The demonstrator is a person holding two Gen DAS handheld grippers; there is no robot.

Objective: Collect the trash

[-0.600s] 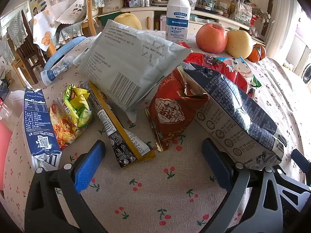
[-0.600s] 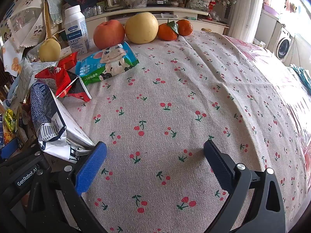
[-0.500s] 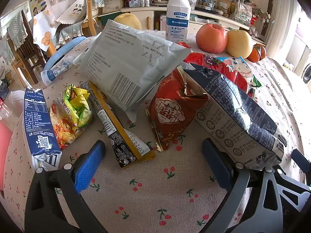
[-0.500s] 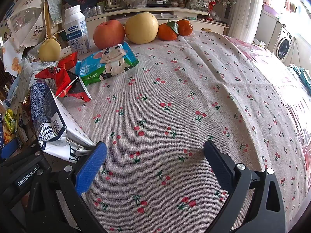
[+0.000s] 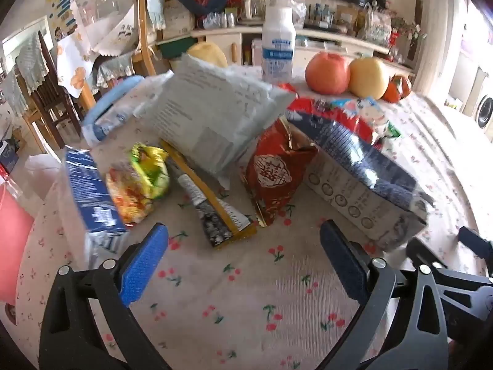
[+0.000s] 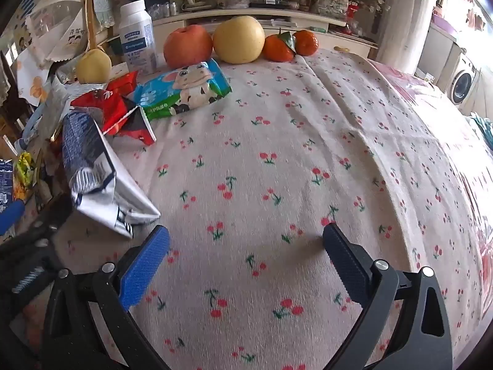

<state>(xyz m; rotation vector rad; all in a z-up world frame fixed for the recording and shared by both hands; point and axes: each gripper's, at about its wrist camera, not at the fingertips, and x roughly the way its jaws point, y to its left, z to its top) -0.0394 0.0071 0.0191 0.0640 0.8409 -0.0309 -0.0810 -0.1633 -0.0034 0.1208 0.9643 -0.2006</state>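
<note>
Empty wrappers lie in a pile on the cherry-print tablecloth. In the left wrist view I see a big grey bag [image 5: 212, 120], a red foil pouch [image 5: 274, 172], a black and yellow stick wrapper [image 5: 215, 212], a yellow-green crumpled wrapper [image 5: 138, 185], a blue carton [image 5: 92, 191] and a navy and white bag [image 5: 363, 182]. My left gripper [image 5: 243, 262] is open and empty just in front of the pile. My right gripper [image 6: 246, 262] is open and empty over bare cloth, with the navy and white bag [image 6: 92, 172] to its left.
A white bottle [image 6: 137, 37], an apple [image 6: 188, 46], a pear [image 6: 238, 40] and two oranges [image 6: 289, 46] stand at the table's far edge. A cow-print wipes pack [image 6: 185, 89] and red wrappers [image 6: 107, 108] lie in front of them. Chairs [image 5: 40, 92] stand left.
Both grippers have shifted slightly; the left view is now blurred by motion. Both stay open and empty. The wrappers have not moved.
</note>
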